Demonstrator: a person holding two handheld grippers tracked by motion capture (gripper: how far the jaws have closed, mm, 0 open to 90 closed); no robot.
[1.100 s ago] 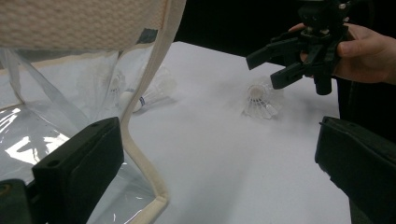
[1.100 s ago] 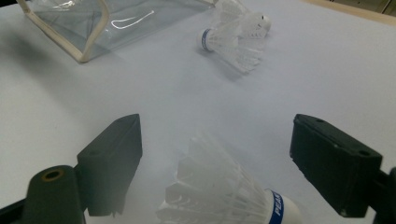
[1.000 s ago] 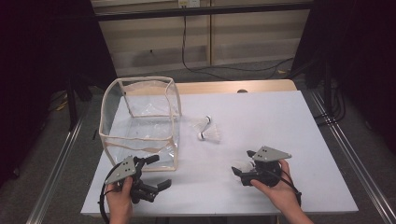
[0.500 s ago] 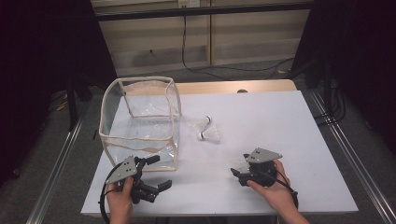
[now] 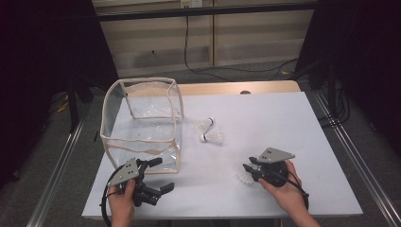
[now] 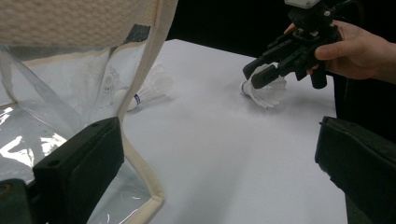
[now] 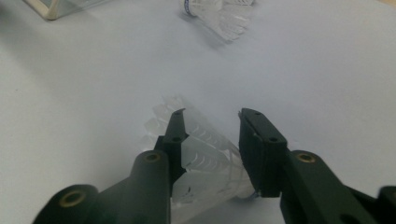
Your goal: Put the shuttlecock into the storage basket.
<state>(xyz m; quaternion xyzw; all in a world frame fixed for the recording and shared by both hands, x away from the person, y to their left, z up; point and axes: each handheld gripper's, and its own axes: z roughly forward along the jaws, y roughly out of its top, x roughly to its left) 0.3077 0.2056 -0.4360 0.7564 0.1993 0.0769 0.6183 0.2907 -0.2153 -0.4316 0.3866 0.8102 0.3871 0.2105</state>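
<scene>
White feathered shuttlecock point(image 7: 205, 158) sits pinched between right tongs' point(image 7: 210, 140) black pads.

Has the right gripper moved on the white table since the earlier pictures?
Yes. The right gripper has shifted slightly toward the table's near edge, away from the transparent plastic box; its jaws have just been closing around a white feathered shuttlecock.

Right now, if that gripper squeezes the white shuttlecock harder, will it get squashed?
Probably a little. The shuttlecock between the right gripper jaws has a thin, see-through feathery skirt, which looks bendy and easy to crush. It likely weighs almost nothing. Lying on its side on the table, it might roll in a curve if nudged.
</scene>
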